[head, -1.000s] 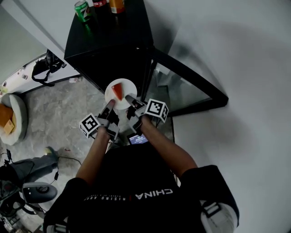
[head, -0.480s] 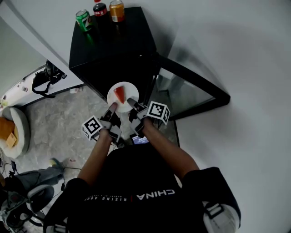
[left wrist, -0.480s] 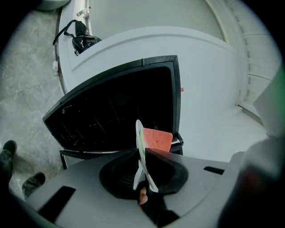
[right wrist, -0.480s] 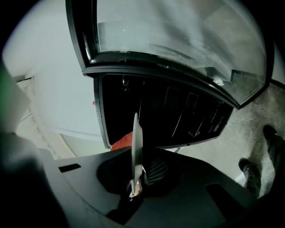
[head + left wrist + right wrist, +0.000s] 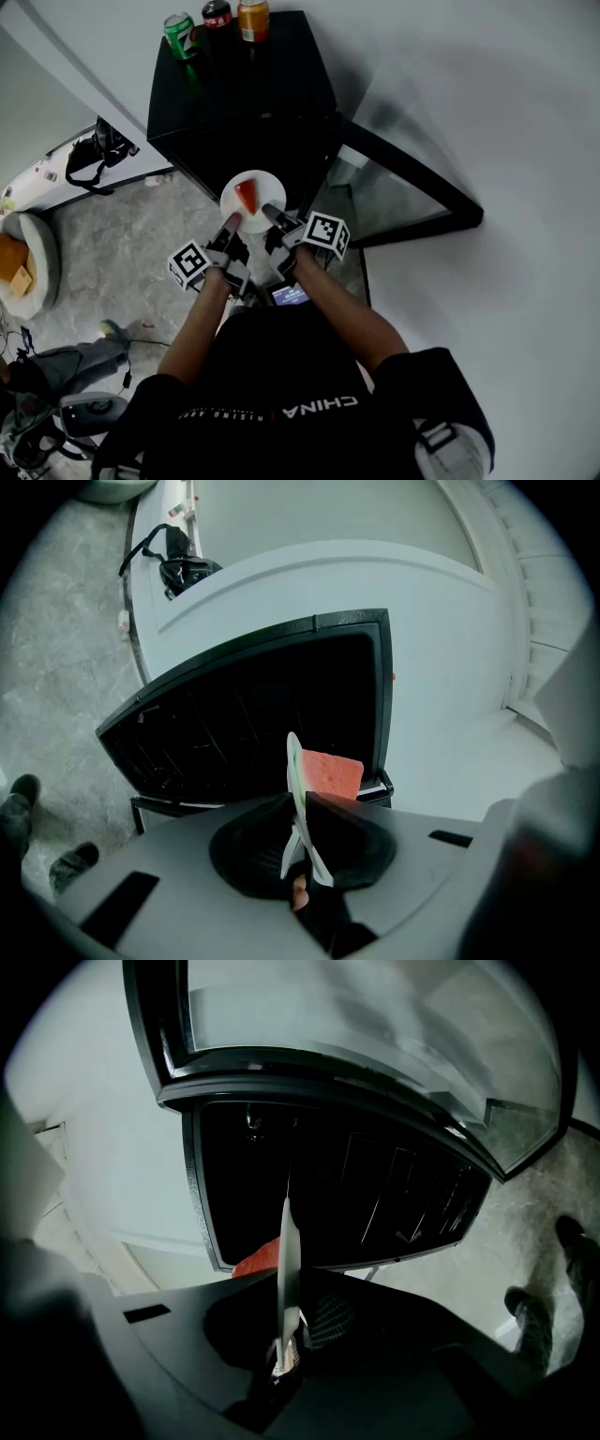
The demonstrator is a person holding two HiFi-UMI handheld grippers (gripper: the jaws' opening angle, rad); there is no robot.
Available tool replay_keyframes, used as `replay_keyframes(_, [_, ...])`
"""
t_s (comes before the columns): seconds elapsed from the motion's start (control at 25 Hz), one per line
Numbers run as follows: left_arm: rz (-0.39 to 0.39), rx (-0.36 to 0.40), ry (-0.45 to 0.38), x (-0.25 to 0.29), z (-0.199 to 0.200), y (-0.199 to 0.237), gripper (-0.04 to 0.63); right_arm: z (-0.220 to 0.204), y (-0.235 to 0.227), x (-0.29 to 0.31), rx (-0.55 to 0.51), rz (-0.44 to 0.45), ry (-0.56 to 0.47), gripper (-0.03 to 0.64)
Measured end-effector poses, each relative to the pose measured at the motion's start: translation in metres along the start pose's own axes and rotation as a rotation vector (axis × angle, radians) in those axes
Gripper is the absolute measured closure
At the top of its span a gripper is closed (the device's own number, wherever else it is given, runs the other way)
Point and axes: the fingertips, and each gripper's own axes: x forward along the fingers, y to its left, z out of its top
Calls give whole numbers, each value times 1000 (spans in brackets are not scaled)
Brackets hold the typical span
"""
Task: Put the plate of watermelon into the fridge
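Since the earlier frame, left gripper (image 5: 230, 225) and right gripper (image 5: 271, 213) have advanced slightly toward the open fridge (image 5: 246, 89). Each gripper's jaws are closed on the near rim of the white plate (image 5: 265, 184), one per side. Plate and watermelon slice (image 5: 246, 196) are held just in front of the fridge opening, beside the glass door (image 5: 403, 192).

My right tool (image 5: 284, 1354) is clamped on the rim of the plate (image 5: 288, 1260), which I see edge-on and upright. Red watermelon (image 5: 257, 1258) shows on its left side. The open fridge (image 5: 328, 1185) gapes dark straight ahead, with its glass door (image 5: 375, 1044) above. Marbled floor (image 5: 530, 1232) at right.
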Motion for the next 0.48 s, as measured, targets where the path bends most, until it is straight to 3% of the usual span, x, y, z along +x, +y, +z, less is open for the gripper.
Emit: replay_keyframes(0.48, [-19, 1, 34, 6, 3, 15, 546, 1, -14, 6, -20, 21, -62, 586])
